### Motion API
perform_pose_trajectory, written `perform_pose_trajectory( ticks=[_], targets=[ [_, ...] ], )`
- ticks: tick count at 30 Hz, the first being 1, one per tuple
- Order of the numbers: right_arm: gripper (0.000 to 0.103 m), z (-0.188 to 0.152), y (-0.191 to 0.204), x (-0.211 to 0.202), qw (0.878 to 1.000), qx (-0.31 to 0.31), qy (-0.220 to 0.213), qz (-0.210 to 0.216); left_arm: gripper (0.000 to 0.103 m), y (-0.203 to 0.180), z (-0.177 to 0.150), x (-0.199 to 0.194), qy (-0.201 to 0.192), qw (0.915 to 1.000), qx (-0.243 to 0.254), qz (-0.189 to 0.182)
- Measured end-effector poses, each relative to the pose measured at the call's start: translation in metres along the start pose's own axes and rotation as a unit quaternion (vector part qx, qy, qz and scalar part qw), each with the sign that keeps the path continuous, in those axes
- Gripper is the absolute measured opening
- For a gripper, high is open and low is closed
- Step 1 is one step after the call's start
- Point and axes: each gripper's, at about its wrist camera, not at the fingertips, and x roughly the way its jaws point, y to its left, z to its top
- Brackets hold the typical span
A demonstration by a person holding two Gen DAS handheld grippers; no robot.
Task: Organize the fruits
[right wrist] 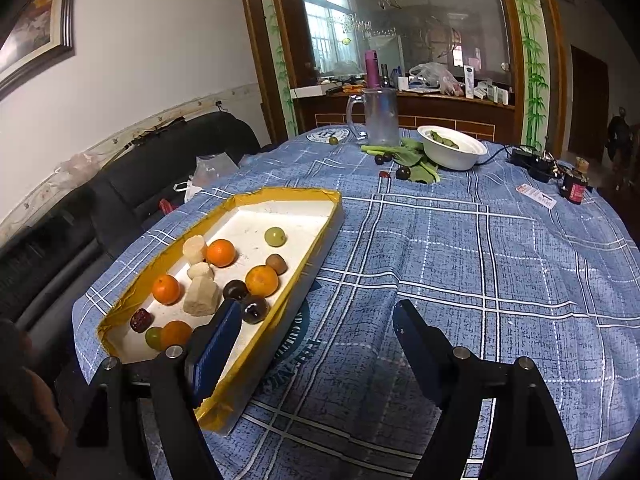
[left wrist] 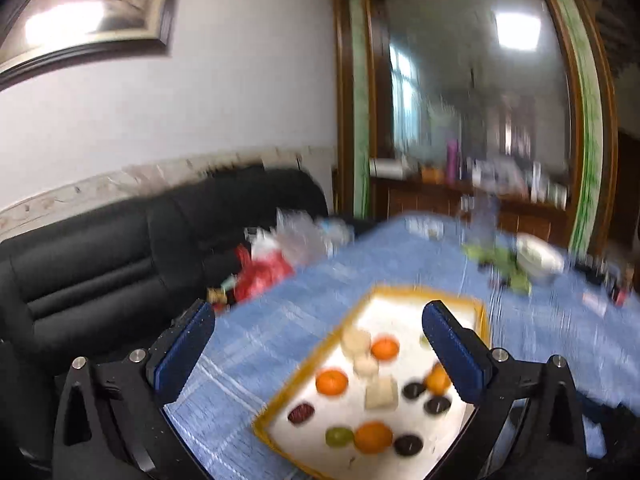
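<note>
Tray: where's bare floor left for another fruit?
Far end of the tray, beyond the green grape, is bare. Near half is crowded: oranges, pale chunks, dark plums. Tablecloth right of it is open.

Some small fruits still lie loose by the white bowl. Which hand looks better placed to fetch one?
Probably the right. The right gripper hangs open over bare cloth facing the dark fruit; the left gripper is open above the tray.

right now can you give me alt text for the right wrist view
A yellow-rimmed white tray of oranges, grapes, dark plums and pale chunks sits on a blue plaid tablecloth. The open, empty right gripper has one finger over the tray's near end. Farther back stand a glass mug and a white bowl with greens.
</note>
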Motion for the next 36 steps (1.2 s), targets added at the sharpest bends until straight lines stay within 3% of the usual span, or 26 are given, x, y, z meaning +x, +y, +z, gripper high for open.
perform_pose_trajectory(
  ticks=[4, 8, 10, 14, 24, 36],
  targets=[
    [0.084, -0.001, 0.005, -0.003, 1.000, -0.011, -0.008, -0.001, 0.103, 0.010, 0.009, -0.004, -0.001, 0.9996, -0.017, -0.024],
    [0.084, -0.003, 0.010, -0.003, 1.000, -0.019, -0.007, 0.003, 0.103, 0.015, 0.006, 0.011, 0.047, 0.9958, -0.034, -0.070],
    [0.084, -0.004, 0.013, -0.004, 1.000, -0.025, -0.008, 0.004, 0.103, 0.013, 0.001, 0.018, 0.058, 0.9959, -0.030, -0.063],
    [0.084, -0.006, 0.020, -0.007, 0.999, -0.040, -0.014, 0.000, 0.103, 0.009, -0.008, 0.021, 0.044, 0.9985, -0.017, -0.029],
    [0.086, -0.008, 0.039, -0.006, 0.997, -0.071, -0.009, -0.001, 0.103, 0.014, -0.026, 0.045, 0.128, 0.9909, -0.010, -0.041],
    [0.089, 0.002, 0.073, 0.013, 0.991, -0.131, 0.012, -0.017, 0.103, 0.020, -0.041, 0.065, 0.187, 0.9812, -0.005, -0.047]
  ],
)
